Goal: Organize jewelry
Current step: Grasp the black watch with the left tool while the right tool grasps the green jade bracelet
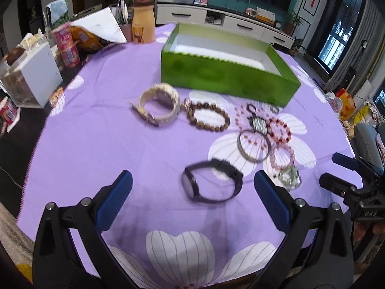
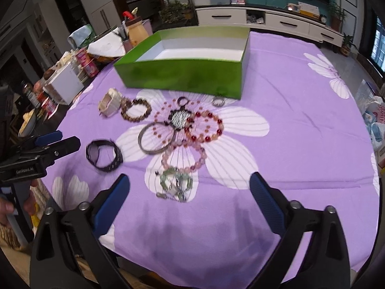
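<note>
Jewelry lies on the purple flowered cloth in front of an open, empty green box (image 1: 223, 72) (image 2: 182, 74). A black watch (image 1: 211, 184) (image 2: 104, 155) lies just ahead of my open left gripper (image 1: 192, 185). Beyond it lie a cream bracelet (image 1: 160, 107), a brown bead bracelet (image 1: 208, 116), a silver bangle (image 1: 253, 147), and red and pink bead bracelets (image 2: 205, 127). A green bead bracelet (image 2: 176, 184) lies between the fingers of my open right gripper (image 2: 190, 187). Both grippers are empty.
Cans, a white box (image 1: 36, 77), a bear jar (image 1: 143, 22) and papers crowd the table's left edge. A small ring (image 2: 218, 101) lies against the green box. The cloth's right part (image 2: 312, 132) bears only printed flowers.
</note>
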The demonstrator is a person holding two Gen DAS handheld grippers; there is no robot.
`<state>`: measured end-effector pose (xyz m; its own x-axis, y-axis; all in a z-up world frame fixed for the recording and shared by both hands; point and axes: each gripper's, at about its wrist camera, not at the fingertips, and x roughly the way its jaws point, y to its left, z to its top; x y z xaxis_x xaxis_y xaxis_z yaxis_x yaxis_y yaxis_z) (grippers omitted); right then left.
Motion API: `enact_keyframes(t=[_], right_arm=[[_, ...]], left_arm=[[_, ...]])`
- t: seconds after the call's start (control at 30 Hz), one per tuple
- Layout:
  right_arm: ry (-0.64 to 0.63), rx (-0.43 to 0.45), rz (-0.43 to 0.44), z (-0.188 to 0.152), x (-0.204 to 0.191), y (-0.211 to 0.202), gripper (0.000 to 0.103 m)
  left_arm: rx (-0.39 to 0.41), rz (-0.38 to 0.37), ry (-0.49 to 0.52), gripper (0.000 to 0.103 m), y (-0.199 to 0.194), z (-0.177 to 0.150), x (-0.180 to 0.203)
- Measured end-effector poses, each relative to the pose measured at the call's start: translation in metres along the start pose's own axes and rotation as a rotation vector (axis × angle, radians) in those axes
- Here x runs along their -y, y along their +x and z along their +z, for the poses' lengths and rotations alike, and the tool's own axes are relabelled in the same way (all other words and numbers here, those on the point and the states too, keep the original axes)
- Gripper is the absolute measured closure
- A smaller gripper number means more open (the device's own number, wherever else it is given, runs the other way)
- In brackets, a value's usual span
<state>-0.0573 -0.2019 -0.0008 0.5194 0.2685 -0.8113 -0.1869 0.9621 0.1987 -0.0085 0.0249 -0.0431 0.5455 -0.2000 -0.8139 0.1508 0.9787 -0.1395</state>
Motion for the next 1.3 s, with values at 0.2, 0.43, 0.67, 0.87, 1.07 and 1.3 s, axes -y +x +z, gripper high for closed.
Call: enact_keyframes(t=[0.2, 0.43, 0.67, 0.87, 1.07, 1.3], right_arm=[[-0.04, -0.044, 0.026, -0.014, -0.006, 0.022, 0.035], [-0.06, -0.048, 0.043, -0.01, -0.01, 0.037, 0.059], [-0.09, -0.056, 0.029, -0.008, -0.015, 0.051, 0.08], [-0.095, -0.045, 0.016, -0.008, -0.012, 0.054, 0.089], [-0.089, -0.012, 0.033, -0.005, -0.012, 0.042, 0.097], [-0.093, 0.071, 0.064, 0.011, -0.013, 0.013, 0.097]], left_arm=[[-0.037, 0.002, -0.001, 0.012, 0.016, -0.008, 0.0], [-0.054, -0.012, -0.005, 0.033, 0.033, -0.003, 0.004], [-0.079, -0.014, -0.009, 0.068, 0.046, -0.001, 0.004], [-0.1, 0.005, 0.011, 0.091, 0.053, -0.001, 0.005], [-0.083, -0.015, 0.02, 0.095, 0.051, 0.0, 0.008], [-0.016, -0.041, 0.033, 0.095, 0.032, 0.014, 0.015]])
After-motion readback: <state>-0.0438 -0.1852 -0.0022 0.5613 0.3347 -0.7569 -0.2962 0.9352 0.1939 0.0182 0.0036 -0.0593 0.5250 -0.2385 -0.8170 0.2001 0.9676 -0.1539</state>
